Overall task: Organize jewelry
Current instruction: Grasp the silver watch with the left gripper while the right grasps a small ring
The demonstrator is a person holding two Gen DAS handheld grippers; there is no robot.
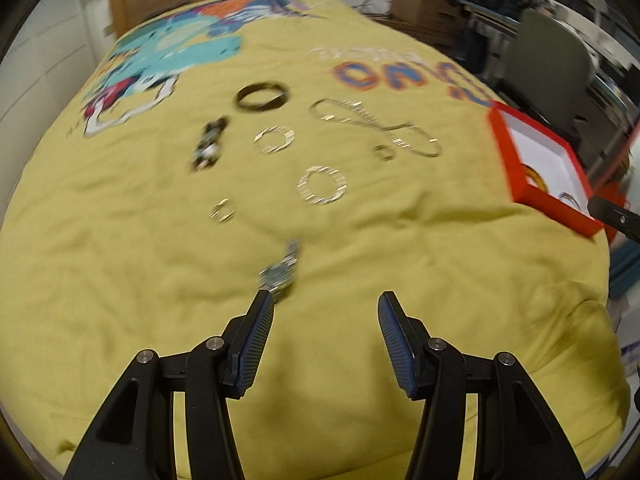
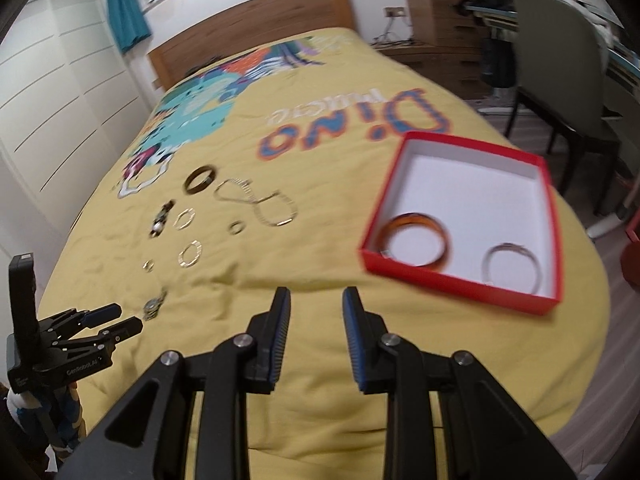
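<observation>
Nearest us, the left hand-held gripper (image 1: 326,306) hung open over the watch (image 1: 280,270) on the bed (image 1: 120,280); the right hand-held gripper (image 2: 316,300) was open, empty, near the red box (image 2: 460,280). On soft bedding, we risked snagging fabric.

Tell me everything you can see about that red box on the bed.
The red box is a shallow, open tray, cardboard by the look of it, red outside with a white lining, and no lid on it. It lies flat on the yellow bedspread, to the right of the loose jewelry. Inside, along its near wall, lie an amber-brown bangle and a silvery bangle. Neither hand-held gripper touches it.
</observation>
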